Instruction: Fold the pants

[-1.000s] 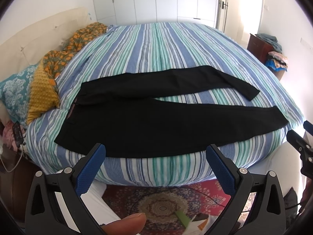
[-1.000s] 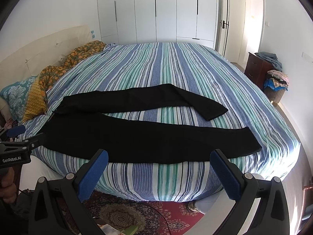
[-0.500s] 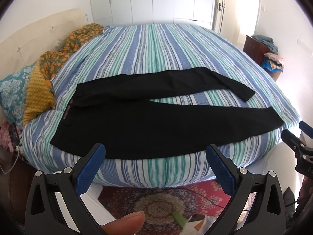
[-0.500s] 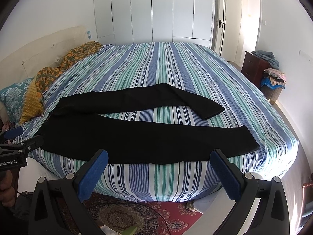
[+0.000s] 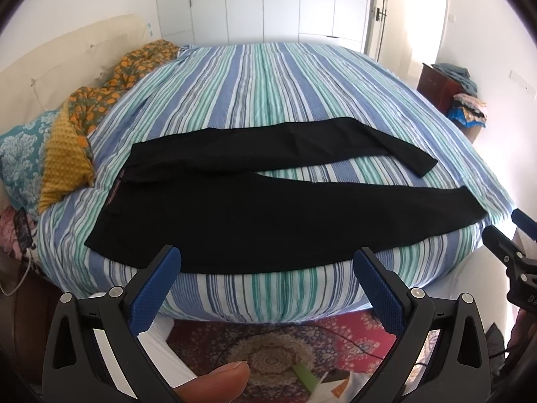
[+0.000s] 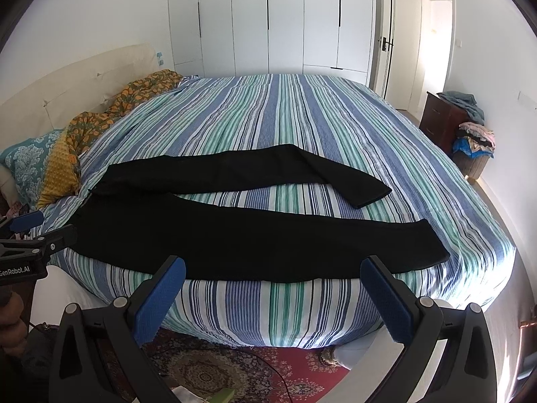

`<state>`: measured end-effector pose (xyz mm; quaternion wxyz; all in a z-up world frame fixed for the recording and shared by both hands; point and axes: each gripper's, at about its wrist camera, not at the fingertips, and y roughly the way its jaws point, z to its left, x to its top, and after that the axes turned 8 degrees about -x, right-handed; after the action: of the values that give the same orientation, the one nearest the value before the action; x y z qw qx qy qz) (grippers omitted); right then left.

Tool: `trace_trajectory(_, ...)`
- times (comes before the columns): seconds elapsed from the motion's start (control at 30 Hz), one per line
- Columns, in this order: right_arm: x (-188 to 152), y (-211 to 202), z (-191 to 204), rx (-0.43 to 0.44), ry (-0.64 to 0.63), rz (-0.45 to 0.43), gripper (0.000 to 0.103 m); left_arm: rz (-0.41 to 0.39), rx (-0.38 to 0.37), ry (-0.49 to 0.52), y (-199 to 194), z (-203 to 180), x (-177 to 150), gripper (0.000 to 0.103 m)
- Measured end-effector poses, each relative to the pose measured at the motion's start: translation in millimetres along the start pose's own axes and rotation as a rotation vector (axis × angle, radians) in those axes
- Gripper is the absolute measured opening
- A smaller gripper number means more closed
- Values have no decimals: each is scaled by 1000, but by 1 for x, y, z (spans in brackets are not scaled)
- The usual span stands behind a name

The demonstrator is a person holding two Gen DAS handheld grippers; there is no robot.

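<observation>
Black pants (image 5: 268, 215) (image 6: 248, 235) lie spread flat on the striped bed (image 5: 268, 94) (image 6: 302, 121), waistband to the left, both legs running right. The near leg lies along the bed's front edge; the far leg angles away, leaving a wedge of bedspread between them. My left gripper (image 5: 265, 262) hangs open in front of the bed edge, short of the near leg, holding nothing. My right gripper (image 6: 273, 273) is open too, just below the near leg. Each gripper shows at the side of the other's view.
Patterned pillows and a bunched orange quilt (image 5: 100, 100) line the headboard at left. A dark dresser (image 6: 443, 117) with piled clothes stands at right near a doorway. White wardrobes (image 6: 285, 20) fill the back wall. A red rug (image 5: 275, 349) covers the floor below.
Both cameras have tilted up and drawn slightly back, so the bed and pants sit a little lower in view. The pants have not moved and both grippers stay open.
</observation>
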<state>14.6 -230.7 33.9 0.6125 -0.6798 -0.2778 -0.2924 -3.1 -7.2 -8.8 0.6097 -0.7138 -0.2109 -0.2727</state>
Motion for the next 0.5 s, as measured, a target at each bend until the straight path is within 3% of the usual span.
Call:
trace_trajectory(0.2,2,-17,-6,9,31,-107,103,-5,13,-11,-1,1,0,103)
trace_trajectory(0.5,0,-13,5,32,-11,-88,103,-9,23,9,-1,-1,0,103)
